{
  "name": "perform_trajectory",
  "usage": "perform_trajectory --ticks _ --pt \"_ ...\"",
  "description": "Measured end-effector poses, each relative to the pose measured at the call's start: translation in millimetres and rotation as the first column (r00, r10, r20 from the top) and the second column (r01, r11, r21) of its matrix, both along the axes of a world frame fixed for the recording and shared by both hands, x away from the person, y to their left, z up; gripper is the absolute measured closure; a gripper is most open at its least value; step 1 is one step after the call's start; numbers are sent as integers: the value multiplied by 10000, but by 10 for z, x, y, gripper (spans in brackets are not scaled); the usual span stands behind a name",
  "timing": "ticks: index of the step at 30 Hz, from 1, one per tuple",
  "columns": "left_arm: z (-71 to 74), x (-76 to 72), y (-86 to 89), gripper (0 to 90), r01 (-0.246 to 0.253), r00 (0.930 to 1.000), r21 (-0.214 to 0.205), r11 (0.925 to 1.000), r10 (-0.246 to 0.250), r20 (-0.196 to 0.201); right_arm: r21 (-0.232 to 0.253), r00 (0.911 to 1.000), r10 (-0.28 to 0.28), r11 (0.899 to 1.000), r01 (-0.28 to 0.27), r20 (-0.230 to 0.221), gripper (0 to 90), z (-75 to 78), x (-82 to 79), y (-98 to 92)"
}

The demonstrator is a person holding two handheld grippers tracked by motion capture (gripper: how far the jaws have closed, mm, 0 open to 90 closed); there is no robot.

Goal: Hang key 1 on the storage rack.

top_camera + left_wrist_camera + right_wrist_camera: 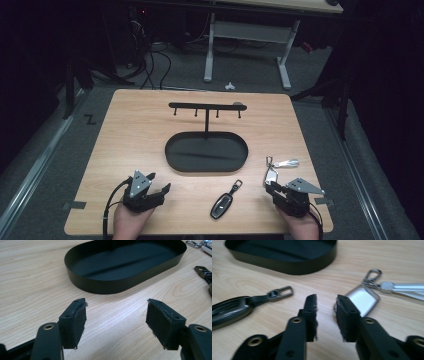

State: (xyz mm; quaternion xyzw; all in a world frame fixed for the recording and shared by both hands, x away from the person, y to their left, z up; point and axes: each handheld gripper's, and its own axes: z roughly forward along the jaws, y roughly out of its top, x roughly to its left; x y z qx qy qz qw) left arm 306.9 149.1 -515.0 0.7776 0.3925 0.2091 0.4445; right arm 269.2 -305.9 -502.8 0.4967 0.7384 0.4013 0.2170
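Note:
A black oval tray (206, 170) sits mid-table, with a T-shaped hook rack (206, 106) rising from its far side. A dark car key fob (222, 205) lies in front of it, and a silver keychain (272, 172) lies to the right. My left gripper (159, 182) is open wide over bare wood at the front left, facing the tray (105, 285). My right gripper (270, 187) stands just short of the keychain. In the right gripper view its jaws (327, 300) are narrowly open with nothing between them, the silver tag (363, 298) just beyond and the fob (229, 310) to the left.
The wooden table (130, 130) ends close behind both hands. A silver bar (402, 287) is clipped to the keychain. Tape marks sit on the table's front corners. Beyond the far edge stand a white desk frame (210, 55) and cables on the floor.

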Motion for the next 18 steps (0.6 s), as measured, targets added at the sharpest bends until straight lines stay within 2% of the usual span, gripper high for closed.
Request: perform_trajectory --ticks 2,3,4,5,6,7,8,9,10,11,12,16,17,18 --pt "-24 4 4 325 -15 9999 46 10000 16 -125 70 9992 322 9995 -320 -231 825 8 5 84" --pt "-33 -6 11 325 4 9999 121 9999 -2 -168 -7 9973 661 9978 -662 -329 899 6 6 187" --pt "-33 -6 11 324 4 9999 121 9999 -2 -168 -7 9973 661 9978 -662 -329 899 6 6 187" --pt "-30 -23 26 325 -20 9999 81 10000 21 -101 -59 9931 1091 9940 -1094 -440 900 4 5 304" --pt "-30 -23 26 325 -20 9999 81 10000 21 -101 -59 9931 1091 9940 -1094 -440 900 4 5 304" --pt "-27 -33 36 326 -38 10000 72 10000 39 -83 -121 9871 1528 9881 -1535 -483 900 2 3 431" --pt "-27 -41 47 326 -71 9999 60 10000 72 -80 -121 9871 1528 9881 -1535 -483 900 2 3 431" --pt "-30 -59 77 326 -136 9998 55 9999 137 -128 -181 9793 1978 9799 -1987 -439 900 6 -6 558" --pt "-30 -59 77 326 -136 9998 55 9999 137 -128 -181 9793 1978 9799 -1987 -439 900 6 -6 558" --pt "-32 -80 111 326 -207 9997 107 9997 209 -146 -159 9702 2387 9708 -2395 -421 900 10 -14 682" --pt "-32 -80 111 326 -207 9997 107 9997 209 -146 -159 9702 2387 9708 -2395 -421 900 10 -14 682" --pt "-33 -114 177 326 -342 9993 107 9994 343 -164 -226 9504 3079 9508 -3090 -443 900 8 -39 905" --pt "-33 -127 196 326 -439 9989 121 9990 441 -128 -295 9400 3376 9403 -3392 -492 900 -2 -54 994" --pt "-33 -127 196 326 -439 9989 121 9990 441 -128 -295 9400 3376 9403 -3392 -492 900 -2 -54 994"
